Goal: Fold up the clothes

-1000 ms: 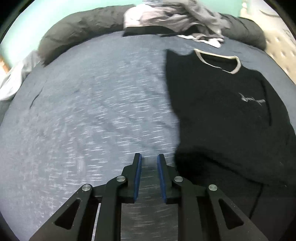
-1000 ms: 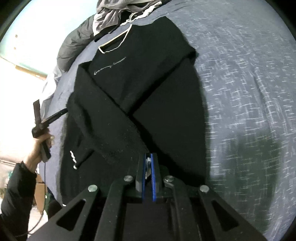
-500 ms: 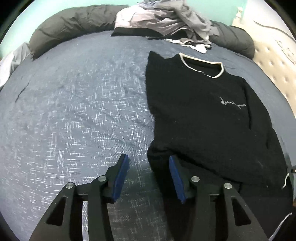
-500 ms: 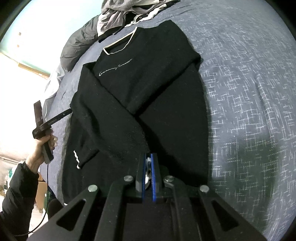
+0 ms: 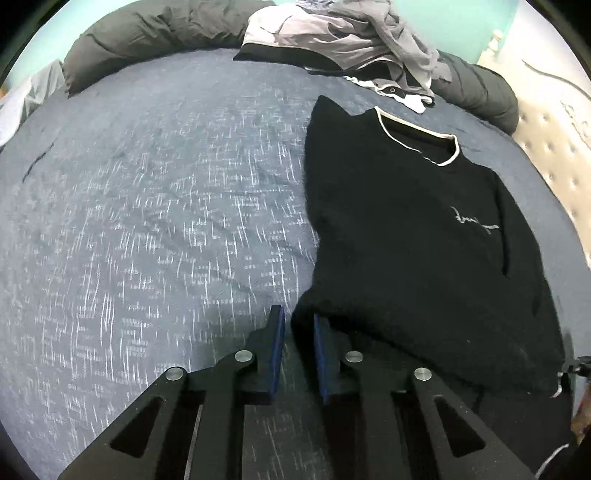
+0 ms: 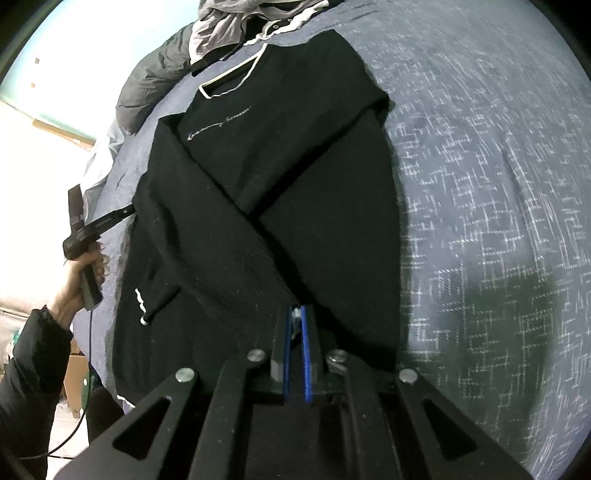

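As the left wrist view shows it, the left gripper [image 5: 298, 325] sits low centre of frame, fingers narrowed from the wide spread of half a second ago, with the lower left corner of the black sweater [image 5: 417, 236] now between the blue pads [image 5: 320, 345]. Contact is likely, a firm pinch not settled. Sweater: right half of frame, flat on the blue bedspread [image 5: 147, 221], white-trimmed collar toward the upper right. Judgement: a hem corner is being taken for a further fold. Pile of grey clothes [image 5: 351, 40] at top centre; dark bolster [image 5: 155, 33] at upper left. Sweater's lower right runs out of frame.

Right wrist view: right gripper [image 6: 295, 325] low centre, fingers pressed near together on a bit of pale trim, unchanged over the last second; which edge it belongs to is hard to make out. Both sleeves lie crossed over the sweater's chest. A hand [image 6: 79, 284] at middle left holds the other gripper's handle, its fingertips hidden behind the sweater's edge.
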A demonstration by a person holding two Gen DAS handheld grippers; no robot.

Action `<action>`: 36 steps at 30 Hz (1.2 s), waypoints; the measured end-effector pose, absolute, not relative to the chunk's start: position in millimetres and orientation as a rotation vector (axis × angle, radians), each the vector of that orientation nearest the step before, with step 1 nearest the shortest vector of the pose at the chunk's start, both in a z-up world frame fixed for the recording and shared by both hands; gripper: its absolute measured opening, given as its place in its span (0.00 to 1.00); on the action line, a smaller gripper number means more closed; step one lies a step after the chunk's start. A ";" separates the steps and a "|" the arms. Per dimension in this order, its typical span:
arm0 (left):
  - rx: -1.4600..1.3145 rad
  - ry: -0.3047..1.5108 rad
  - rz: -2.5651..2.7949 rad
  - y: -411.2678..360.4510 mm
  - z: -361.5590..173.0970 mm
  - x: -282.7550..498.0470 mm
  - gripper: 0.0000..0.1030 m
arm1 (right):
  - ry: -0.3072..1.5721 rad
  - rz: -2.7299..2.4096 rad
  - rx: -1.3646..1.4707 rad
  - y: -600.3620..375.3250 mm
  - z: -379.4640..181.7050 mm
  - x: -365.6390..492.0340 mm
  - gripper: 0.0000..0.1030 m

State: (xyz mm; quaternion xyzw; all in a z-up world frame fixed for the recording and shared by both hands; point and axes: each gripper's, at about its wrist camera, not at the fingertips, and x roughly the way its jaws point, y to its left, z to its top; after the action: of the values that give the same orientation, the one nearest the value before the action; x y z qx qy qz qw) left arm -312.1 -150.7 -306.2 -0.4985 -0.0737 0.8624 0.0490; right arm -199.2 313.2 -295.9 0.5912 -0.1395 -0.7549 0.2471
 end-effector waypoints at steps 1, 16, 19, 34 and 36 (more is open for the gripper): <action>-1.525 -0.242 2.628 -152.9 -303.5 -309.6 0.20 | -0.387 -2.057 1.615 315.2 -297.0 -199.1 0.04; -1.470 -0.293 2.715 -155.7 -259.9 -349.6 0.56 | -0.440 -2.150 1.377 288.4 -268.7 -222.4 0.05; -1.475 -0.309 2.709 -148.9 -257.9 -377.0 0.59 | -0.412 -2.149 1.335 271.2 -269.8 -228.5 0.05; -1.538 -0.222 2.707 -127.7 -263.8 -489.5 0.65 | -0.375 -2.184 1.284 262.5 -288.5 -247.2 0.11; -1.571 -0.209 2.711 -129.5 -270.1 -499.8 0.61 | -0.374 -2.181 1.287 263.5 -290.9 -248.4 0.11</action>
State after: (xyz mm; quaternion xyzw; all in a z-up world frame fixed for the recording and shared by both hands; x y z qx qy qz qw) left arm -499.8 -129.5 -270.1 -0.5002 -0.0665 0.8633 0.0006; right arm -248.4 263.5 -290.9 0.4815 -0.1401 -0.8162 0.2868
